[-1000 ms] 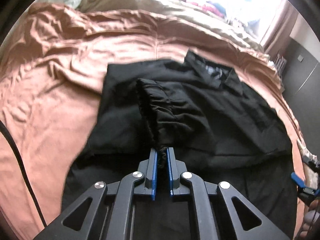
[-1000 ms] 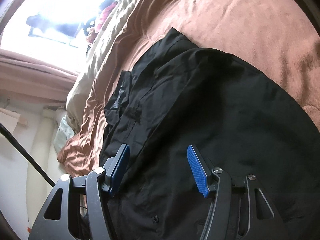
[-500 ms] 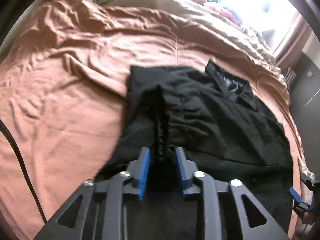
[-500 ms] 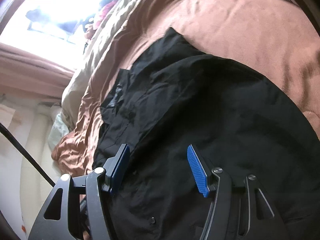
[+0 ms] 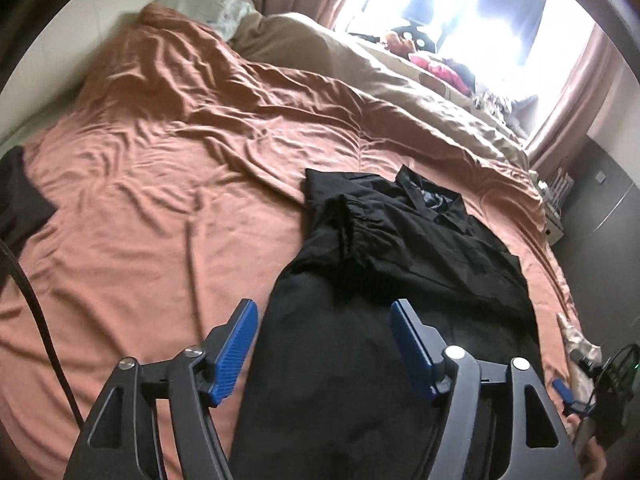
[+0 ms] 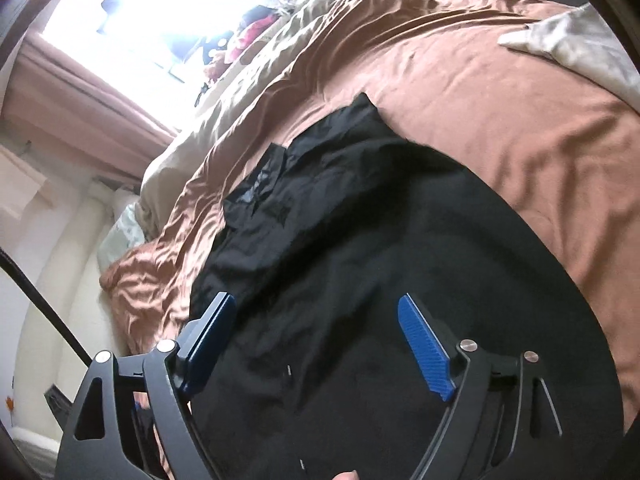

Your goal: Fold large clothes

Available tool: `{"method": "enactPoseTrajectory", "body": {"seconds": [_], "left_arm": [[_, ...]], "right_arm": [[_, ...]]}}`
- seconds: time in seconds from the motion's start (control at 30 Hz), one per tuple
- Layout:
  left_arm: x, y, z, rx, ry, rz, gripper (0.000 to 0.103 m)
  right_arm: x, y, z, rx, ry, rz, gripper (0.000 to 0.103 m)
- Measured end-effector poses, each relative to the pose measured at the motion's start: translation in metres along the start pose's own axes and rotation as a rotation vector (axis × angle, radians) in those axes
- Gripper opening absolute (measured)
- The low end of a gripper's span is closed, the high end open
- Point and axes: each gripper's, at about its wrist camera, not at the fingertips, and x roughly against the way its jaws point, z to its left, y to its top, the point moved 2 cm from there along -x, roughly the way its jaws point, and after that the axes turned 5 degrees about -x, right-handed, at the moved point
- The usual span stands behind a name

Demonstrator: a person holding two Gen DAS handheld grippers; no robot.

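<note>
A large black collared shirt (image 5: pixel 408 264) lies spread on the rust-coloured bedsheet (image 5: pixel 160 184), its left sleeve folded in over the chest and its collar toward the window. My left gripper (image 5: pixel 324 332) hovers above the shirt's lower left part with its jaws opening and nothing between the blue pads. In the right wrist view the same black shirt (image 6: pixel 380 240) fills the middle, collar up and to the left. My right gripper (image 6: pixel 316 336) hangs over the shirt's body, jaws opening too, holding nothing.
A beige duvet (image 5: pixel 392 80) is bunched along the far side of the bed below a bright window (image 5: pixel 460 4). A pale cloth (image 6: pixel 580 44) lies at the upper right in the right wrist view. A dark garment (image 5: pixel 20 200) sits at the left edge. A fingertip (image 6: pixel 346 475) shows at the bottom.
My left gripper let go of the folded sleeve, opened wide and drew back and up from the shirt. The right gripper spread wider and pulled back a little.
</note>
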Motion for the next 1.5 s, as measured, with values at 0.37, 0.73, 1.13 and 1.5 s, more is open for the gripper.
{"method": "enactPoseTrajectory", "body": {"seconds": [0.37,0.73,1.13,1.5], "left_arm": [[0.083,-0.060,0.012,-0.001,-0.007,-0.041,0.082],[0.125,-0.122,0.034,0.005,0.017,-0.054,0.093],[0.124,-0.186,0.054,0.020,-0.039,-0.001,0.093],[0.078,-0.214,0.058,0.056,-0.142,0.102,0.061]], "right_arm": [[0.081,-0.043,-0.021,0.090,-0.034,-0.025,0.088],[0.167,-0.064,-0.058,0.212,-0.026,-0.088,0.088],[0.209,-0.079,-0.117,0.246,-0.103,-0.050,0.088],[0.168,-0.084,-0.176,0.087,-0.034,0.089,0.058]]}}
